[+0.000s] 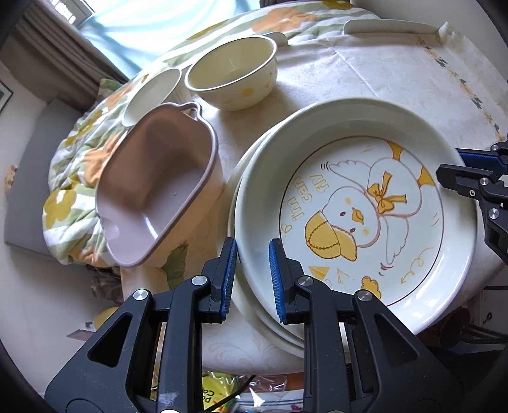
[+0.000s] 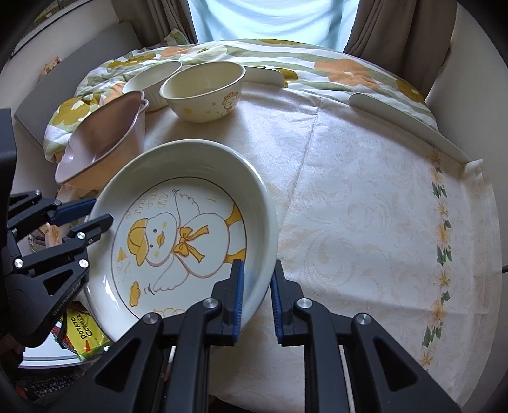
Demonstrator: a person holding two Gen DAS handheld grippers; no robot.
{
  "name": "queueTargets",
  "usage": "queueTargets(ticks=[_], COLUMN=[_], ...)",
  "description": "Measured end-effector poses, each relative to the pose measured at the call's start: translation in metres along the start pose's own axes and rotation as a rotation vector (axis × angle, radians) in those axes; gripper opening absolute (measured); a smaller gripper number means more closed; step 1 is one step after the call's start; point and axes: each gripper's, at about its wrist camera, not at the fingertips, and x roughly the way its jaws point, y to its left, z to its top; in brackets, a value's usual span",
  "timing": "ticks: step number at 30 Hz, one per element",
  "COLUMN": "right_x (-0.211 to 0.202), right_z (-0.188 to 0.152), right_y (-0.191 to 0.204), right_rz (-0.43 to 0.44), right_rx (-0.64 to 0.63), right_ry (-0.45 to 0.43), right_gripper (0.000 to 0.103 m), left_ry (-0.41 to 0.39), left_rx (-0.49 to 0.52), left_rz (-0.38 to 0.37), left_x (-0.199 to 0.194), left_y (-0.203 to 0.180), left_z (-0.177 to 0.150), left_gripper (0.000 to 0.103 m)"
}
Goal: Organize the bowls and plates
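Note:
A white duck plate (image 1: pixel 358 206) (image 2: pixel 190 235) lies on another white plate (image 1: pixel 254 305) near the table's front left edge. My left gripper (image 1: pixel 253 270) straddles the duck plate's left rim, jaws slightly apart. My right gripper (image 2: pixel 257 295) straddles its right rim, jaws slightly apart. Each gripper shows in the other view, the right one (image 1: pixel 470 187) and the left one (image 2: pixel 85 216). A pink handled dish (image 1: pixel 158 190) (image 2: pixel 101 133) tilts on the quilt. A cream bowl (image 1: pixel 231 73) (image 2: pixel 203 92) and a white ribbed bowl (image 1: pixel 152 95) (image 2: pixel 152 82) stand behind.
A flowered quilt (image 1: pixel 76 178) (image 2: pixel 317 66) bunches at the table's left and back. The floral tablecloth (image 2: pixel 381 206) stretches right. White chair backs (image 1: pixel 390 27) (image 2: pixel 403 117) rise at the far edge. Snack packets (image 2: pixel 82 336) lie below the table's front.

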Motion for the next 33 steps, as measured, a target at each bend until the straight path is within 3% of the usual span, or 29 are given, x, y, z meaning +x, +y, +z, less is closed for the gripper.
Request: queueTargets(ticks=[11, 15, 17, 18, 19, 21, 22, 27, 33], right_x=[0.000, -0.020, -0.034, -0.042, -0.048, -0.063, -0.068, -0.075, -0.055], right_z=[0.001, 0.009, 0.018, 0.023, 0.028, 0.038, 0.044, 0.076, 0.113], right_y=[-0.002, -0.012, -0.016, -0.018, -0.020, -0.022, -0.023, -0.011, 0.026], right_rz=[0.023, 0.070, 0.109, 0.131, 0.146, 0.161, 0.181, 0.236, 0.294], right_rx=[0.006, 0.032, 0.037, 0.036, 0.031, 0.021, 0.015, -0.059, -0.110], right_ry=[0.001, -0.055, -0.088, -0.104, -0.120, -0.165, -0.190, -0.210, -0.172], right_gripper=[0.015, 0.015, 0.015, 0.015, 0.020, 0.061, 0.099, 0.103, 0.103], left_ry=[0.014, -0.040, -0.086, -0.106, -0.140, -0.227, -0.241, -0.187, -0.097], left_rx=[-0.054, -0.115, -0.164, -0.188, -0.222, -0.279, -0.297, -0.445, -0.670], left_rz=[-0.039, -0.056, -0.051, -0.043, -0.024, 0.004, 0.003, -0.054, -0.185], left_x=[-0.002, -0.027, -0.046, -0.054, -0.064, -0.087, -0.093, -0.087, -0.042], left_y=[0.009, 0.024, 0.036, 0.041, 0.049, 0.063, 0.069, 0.110, 0.163], left_z=[0.000, 0.007, 0.011, 0.012, 0.012, 0.011, 0.012, 0.009, -0.020], left_gripper=[0.018, 0.024, 0.040, 0.074, 0.103, 0.103, 0.103, 0.103, 0.103])
